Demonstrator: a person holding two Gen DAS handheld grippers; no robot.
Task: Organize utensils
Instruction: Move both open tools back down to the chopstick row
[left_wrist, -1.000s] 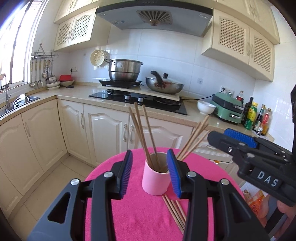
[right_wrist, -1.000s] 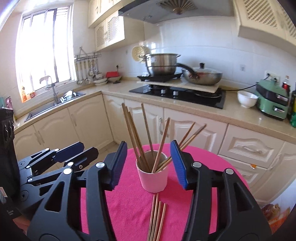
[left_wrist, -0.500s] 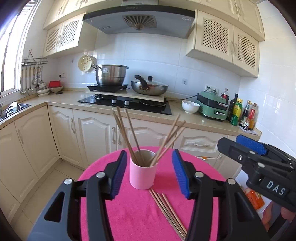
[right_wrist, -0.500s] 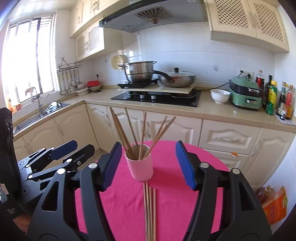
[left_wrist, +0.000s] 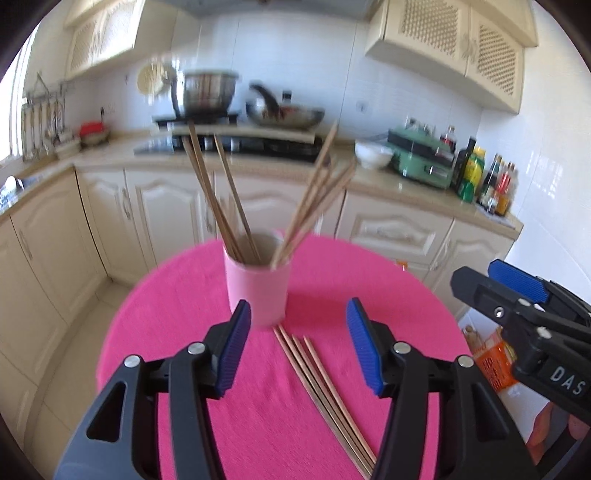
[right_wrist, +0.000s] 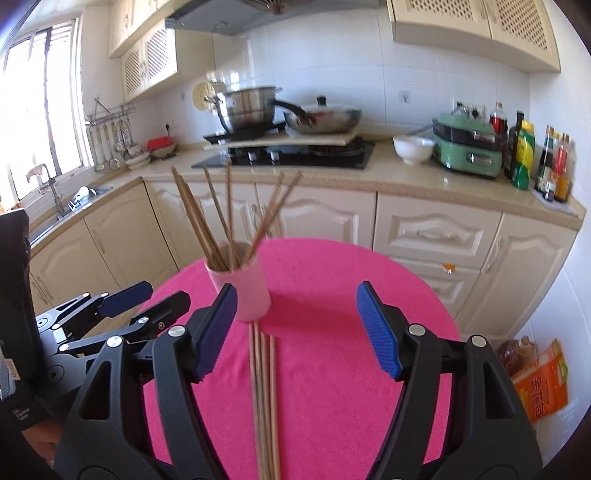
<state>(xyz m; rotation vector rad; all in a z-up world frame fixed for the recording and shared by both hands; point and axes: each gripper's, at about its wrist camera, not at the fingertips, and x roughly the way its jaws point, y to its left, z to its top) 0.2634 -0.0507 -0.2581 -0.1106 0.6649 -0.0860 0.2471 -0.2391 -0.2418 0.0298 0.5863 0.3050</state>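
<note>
A pink cup (left_wrist: 257, 291) stands on a round table under a pink cloth (left_wrist: 177, 317), with several wooden chopsticks (left_wrist: 221, 199) leaning inside it. Several loose chopsticks (left_wrist: 321, 380) lie flat on the cloth in front of the cup. My left gripper (left_wrist: 298, 314) hovers short of the cup, above the near ends of the loose sticks; its jaws are opening with nothing held. My right gripper (right_wrist: 296, 295) hangs just right of the cup (right_wrist: 247, 291), over the loose chopsticks (right_wrist: 263, 391); its jaws are also opening and empty.
Beyond the table runs a kitchen counter (right_wrist: 424, 184) with a hob, a steel pot (right_wrist: 245, 109), a wok (right_wrist: 325, 118), a white bowl (right_wrist: 412, 147), a green appliance (right_wrist: 467, 144) and bottles (right_wrist: 554, 162). A sink (right_wrist: 74, 199) is at the left. An orange box (right_wrist: 541, 384) sits on the floor at the right.
Both grippers have pulled back from the cup, tipped downward and spread their jaws wider. The cup no longer sits between the pads, and more of the loose chopsticks shows.
</note>
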